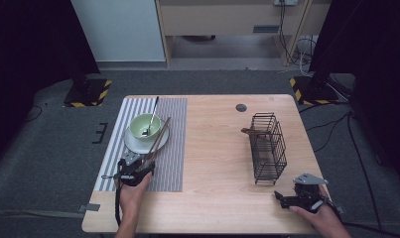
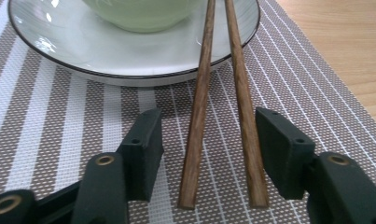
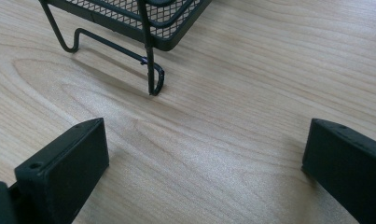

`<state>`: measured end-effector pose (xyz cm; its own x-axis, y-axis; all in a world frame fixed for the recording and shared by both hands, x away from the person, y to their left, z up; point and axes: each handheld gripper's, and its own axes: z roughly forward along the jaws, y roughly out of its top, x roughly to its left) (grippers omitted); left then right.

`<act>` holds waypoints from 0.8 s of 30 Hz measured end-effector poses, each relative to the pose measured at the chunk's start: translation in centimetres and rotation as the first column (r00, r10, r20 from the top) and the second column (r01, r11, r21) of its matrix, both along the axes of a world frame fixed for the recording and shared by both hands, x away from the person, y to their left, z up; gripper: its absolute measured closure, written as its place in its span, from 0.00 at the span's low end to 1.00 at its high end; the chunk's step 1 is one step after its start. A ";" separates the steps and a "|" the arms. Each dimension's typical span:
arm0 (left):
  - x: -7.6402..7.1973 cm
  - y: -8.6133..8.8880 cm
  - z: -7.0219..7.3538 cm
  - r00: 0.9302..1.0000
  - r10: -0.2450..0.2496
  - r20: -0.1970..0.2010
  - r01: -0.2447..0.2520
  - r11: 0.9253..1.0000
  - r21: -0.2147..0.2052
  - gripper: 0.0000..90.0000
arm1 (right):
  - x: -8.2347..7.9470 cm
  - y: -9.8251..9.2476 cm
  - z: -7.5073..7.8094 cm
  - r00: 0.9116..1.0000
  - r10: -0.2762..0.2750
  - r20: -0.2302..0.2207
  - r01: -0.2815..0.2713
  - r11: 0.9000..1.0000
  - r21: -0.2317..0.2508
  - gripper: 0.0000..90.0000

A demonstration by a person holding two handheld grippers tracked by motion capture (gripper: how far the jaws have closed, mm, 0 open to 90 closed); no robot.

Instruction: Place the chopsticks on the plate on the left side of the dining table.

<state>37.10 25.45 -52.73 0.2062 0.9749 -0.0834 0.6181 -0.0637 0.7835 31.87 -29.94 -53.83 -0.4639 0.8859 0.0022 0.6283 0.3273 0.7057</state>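
Observation:
A pair of brown wooden chopsticks (image 1: 157,141) (image 2: 202,107) leans on the rim of a white plate (image 1: 133,144) (image 2: 129,60), with the lower ends resting on the striped placemat (image 1: 172,163) (image 2: 59,121). A pale green bowl (image 1: 145,126) (image 2: 139,11) stands on the plate with a metal spoon (image 1: 152,115) in it. My left gripper (image 1: 147,166) (image 2: 209,144) sits low on the mat with both chopstick ends between its jaws; the pads stand clear of the wood on either side. My right gripper (image 1: 287,196) (image 3: 204,154) rests wide open on bare wood just short of the basket's foot.
A black wire basket (image 1: 268,147) (image 3: 176,18) stands on the right half of the wooden table (image 1: 217,148), with a brown object (image 1: 249,132) poking from its far left side. A round grommet (image 1: 241,107) is near the far edge.

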 end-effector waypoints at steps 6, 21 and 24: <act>0.1 0.1 0.0 1.000 0.011 -0.014 -0.011 1.000 0.001 0.54 | 0.0 0.0 0.0 1.000 -0.001 0.000 0.001 1.000 0.001 0.00; -0.1 0.1 0.5 1.000 0.013 -0.013 -0.012 1.000 0.004 0.81 | 0.0 0.0 0.0 1.000 0.000 0.001 0.000 1.000 -0.001 0.00; -0.1 0.1 0.5 1.000 0.017 -0.013 -0.017 1.000 0.008 0.80 | 0.0 0.0 0.0 1.000 0.000 0.000 0.000 1.000 0.000 0.00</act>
<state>37.01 25.53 -52.21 0.1887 0.9789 -0.0782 0.6296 -0.0595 0.7747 31.87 -29.94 -53.83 -0.4639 0.8859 0.0021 0.6282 0.3273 0.7058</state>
